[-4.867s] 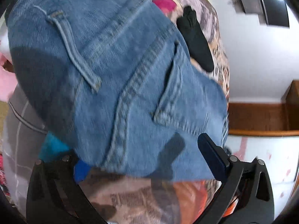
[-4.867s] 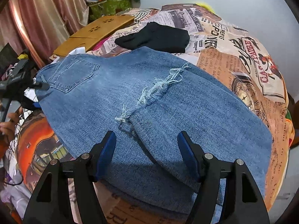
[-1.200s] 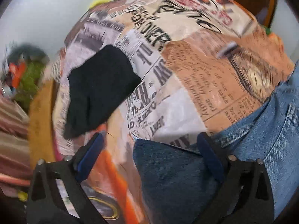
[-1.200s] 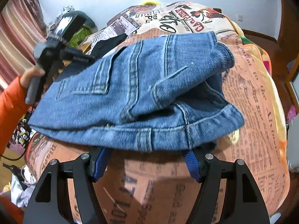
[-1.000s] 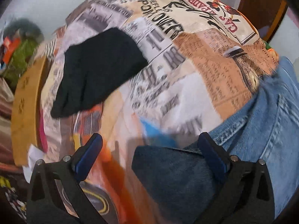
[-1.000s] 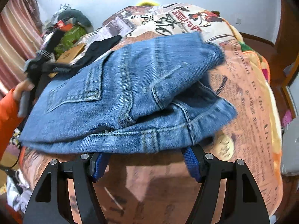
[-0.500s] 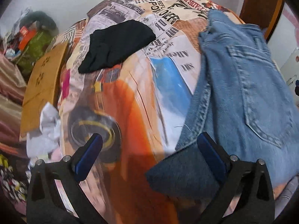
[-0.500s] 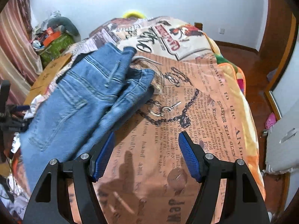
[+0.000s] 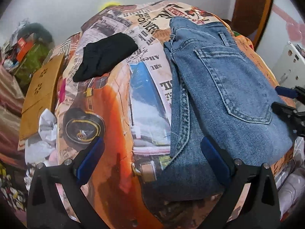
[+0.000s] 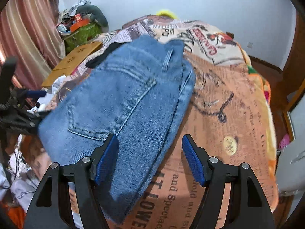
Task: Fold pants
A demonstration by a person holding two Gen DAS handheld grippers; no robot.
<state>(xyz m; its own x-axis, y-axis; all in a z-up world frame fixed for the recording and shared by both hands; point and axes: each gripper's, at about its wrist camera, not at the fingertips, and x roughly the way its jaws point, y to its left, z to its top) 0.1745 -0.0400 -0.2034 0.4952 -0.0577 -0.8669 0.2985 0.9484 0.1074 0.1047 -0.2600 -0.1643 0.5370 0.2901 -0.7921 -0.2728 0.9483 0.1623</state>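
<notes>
The blue jeans point(image 9: 219, 87) lie folded into a compact bundle on the printed bedspread point(image 9: 112, 114), back pocket up. My left gripper point(image 9: 152, 160) is open and empty, its right pad over the near corner of the jeans. In the right wrist view the jeans point(image 10: 124, 110) fill the left middle. My right gripper point(image 10: 150, 158) is open and empty, hovering over their near edge; its left pad is above the denim. The right gripper also shows at the right edge of the left wrist view point(image 9: 289, 103). The left gripper shows at the left edge of the right wrist view point(image 10: 24, 99).
A folded black garment point(image 9: 104, 55) lies on the bed beyond the jeans. A wooden board point(image 9: 40, 93) and crumpled white paper point(image 9: 45, 126) sit at the bed's left side. Clutter point(image 10: 80, 26) and a pink curtain point(image 10: 28, 30) stand by the wall.
Both grippers have pulled back from the jeans. In the right wrist view the bundle has shifted toward the middle between the fingers. The jeans stay folded on the bed.
</notes>
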